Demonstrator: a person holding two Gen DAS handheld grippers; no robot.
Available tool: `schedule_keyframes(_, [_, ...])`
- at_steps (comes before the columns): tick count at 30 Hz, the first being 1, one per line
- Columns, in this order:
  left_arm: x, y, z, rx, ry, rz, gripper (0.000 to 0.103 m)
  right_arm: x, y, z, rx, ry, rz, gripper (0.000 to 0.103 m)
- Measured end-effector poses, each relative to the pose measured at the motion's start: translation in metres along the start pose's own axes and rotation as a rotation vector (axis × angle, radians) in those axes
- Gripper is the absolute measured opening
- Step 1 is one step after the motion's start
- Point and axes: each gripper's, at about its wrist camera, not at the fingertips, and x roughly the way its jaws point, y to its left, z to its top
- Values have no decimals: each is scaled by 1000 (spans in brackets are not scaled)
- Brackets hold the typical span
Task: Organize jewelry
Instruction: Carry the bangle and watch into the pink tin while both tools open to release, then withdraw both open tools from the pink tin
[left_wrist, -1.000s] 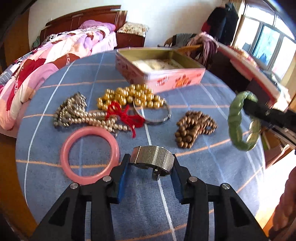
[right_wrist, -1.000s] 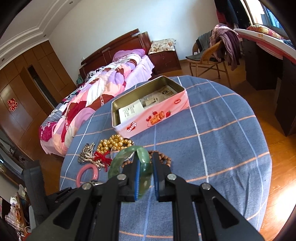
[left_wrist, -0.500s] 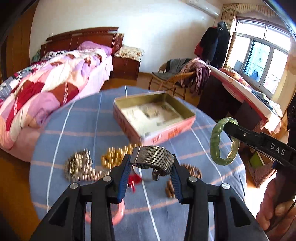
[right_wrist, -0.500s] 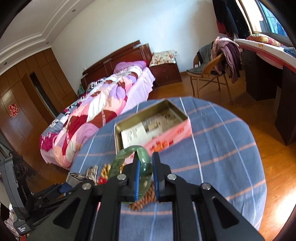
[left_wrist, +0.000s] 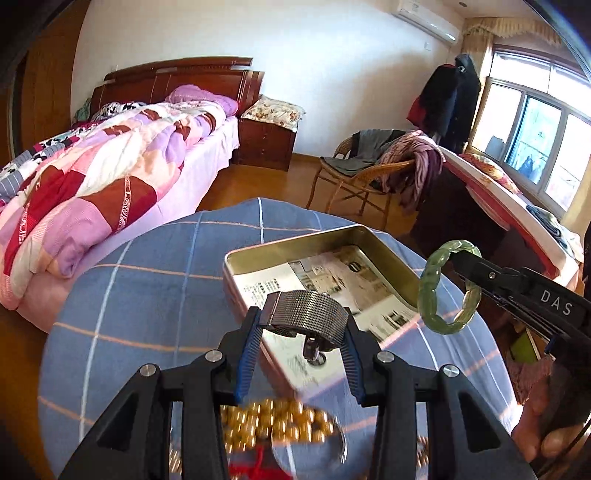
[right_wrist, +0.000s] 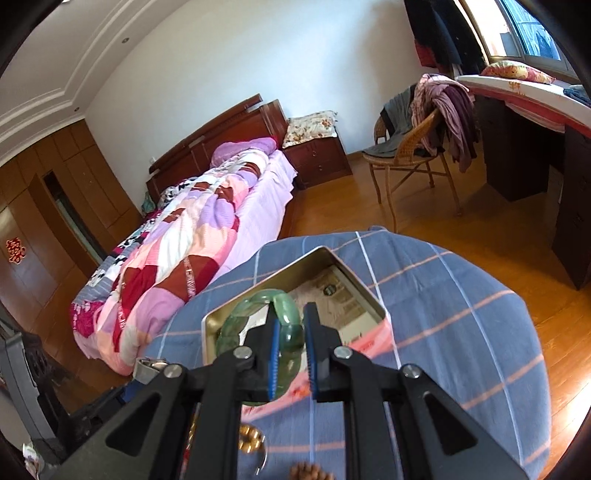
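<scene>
From the left wrist view, the left tool (left_wrist: 301, 332) stands partly open, its two blue pads clamped on one silver mesh watch band (left_wrist: 306, 314), held in the air just over the near end of the single open tin (left_wrist: 258, 258). That tin sits on the round table (left_wrist: 147, 288) under a blue checked cloth, and one sheet of printed paper (left_wrist: 351, 284) lines its bottom. To the right of the tin, the right tool (left_wrist: 476, 273) reaches in from the edge with one green bangle (left_wrist: 436, 280) hanging upright from its tips, above the tin's right rim. Nearer than the tin, blurred, lie one heap of gold beads (left_wrist: 273, 424) and a bit of red cord (left_wrist: 255, 461). From the right wrist view, the right tool (right_wrist: 291, 343) is nearly closed, two pads pinching the one green bangle (right_wrist: 258, 317) by its band, in front of the tin (right_wrist: 369, 295) and overlapping its near wall. Left of the tin, the mesh band (right_wrist: 147, 369) shows in the left tool. Nearer than the tin, one string of brown wooden beads (right_wrist: 310, 472) lies at the bottom edge, blurred.
</scene>
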Motion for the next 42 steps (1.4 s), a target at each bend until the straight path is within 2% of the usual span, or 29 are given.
schedule_keyframes(7, [52, -4, 17, -1, 19, 39, 42, 46, -18, 11, 53, 12, -6, 16])
schedule_keyframes(11, [76, -6, 18, -9, 61, 51, 42, 66, -27, 12, 75, 39, -11, 16])
schedule_keyframes(22, [98, -18, 15, 46, 113, 95, 42, 87, -32, 10, 78, 95, -12, 16])
schedule_keyframes(25, [99, -20, 16, 56, 119, 119, 42, 91, -33, 9, 73, 108, -7, 21])
schedule_keyframes(27, [99, -20, 17, 50, 129, 124, 45, 89, -33, 10, 75, 95, 0, 36])
schedule_keyframes(28, [98, -19, 18, 39, 135, 125, 45, 85, -32, 11, 74, 81, 5, 58])
schedule_keyframes(29, [95, -19, 20, 29, 136, 117, 47, 82, -32, 12, 74, 69, 4, 69])
schedule_keyframes(30, [93, -19, 21, 23, 137, 110, 54, 75, -30, 13, 75, 41, 4, 79])
schedule_keyframes(31, [87, -19, 23, 17, 128, 115, 62, 68, -29, 15, 71, 13, 2, 79])
schedule_keyframes(34, [67, -20, 26, 22, 82, 147, 71, 51, -20, 22, 22, -15, -46, 79])
schedule_keyframes(38, [36, -16, 22, 18, 38, 164, 73, 30, -13, 22, -10, -9, -114, 79])
schedule_keyframes(42, [5, -13, 8, 22, 8, 184, 73, 13, -8, 14, -29, 15, -143, 79])
